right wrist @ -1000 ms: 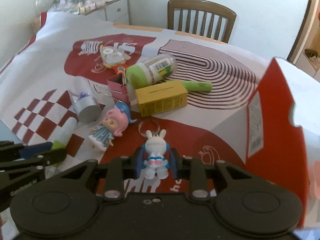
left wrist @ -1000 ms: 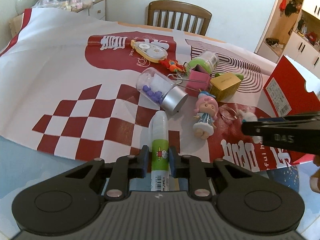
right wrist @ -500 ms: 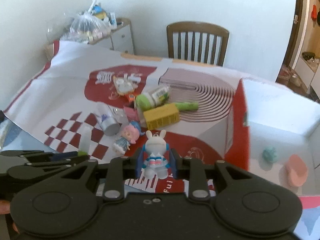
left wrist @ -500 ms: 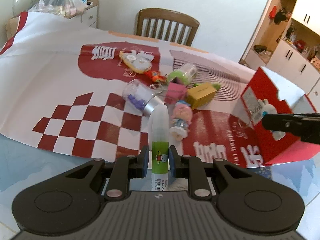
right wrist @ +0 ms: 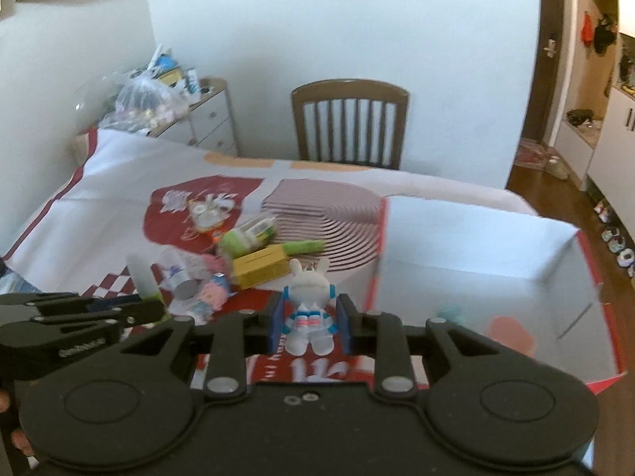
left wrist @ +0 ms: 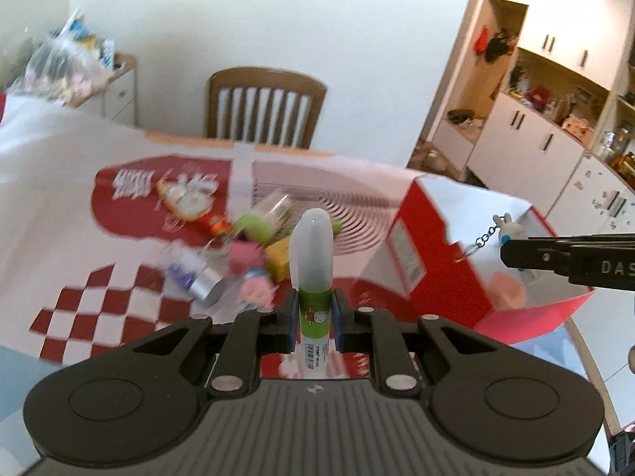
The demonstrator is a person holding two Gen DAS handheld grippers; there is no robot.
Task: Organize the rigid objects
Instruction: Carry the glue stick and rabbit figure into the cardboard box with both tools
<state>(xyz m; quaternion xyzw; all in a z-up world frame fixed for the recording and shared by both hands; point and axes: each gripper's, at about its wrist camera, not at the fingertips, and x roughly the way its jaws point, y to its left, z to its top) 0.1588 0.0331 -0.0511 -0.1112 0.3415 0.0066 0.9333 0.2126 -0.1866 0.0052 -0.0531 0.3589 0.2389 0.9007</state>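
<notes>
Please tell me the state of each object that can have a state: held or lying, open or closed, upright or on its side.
Glue stick: capped, upright, held in the left gripper.
Rabbit keychain: held in the right gripper, off the table.
Red box: open; pink item inside.
Clear jar: lying on its side, silver cap on.
Green-capped bottle: lying on its side.
Yellow box: closed, lying flat.

Glossy plastic glue stick, matt black plastic left gripper, smooth cardboard box, wooden chair.
</notes>
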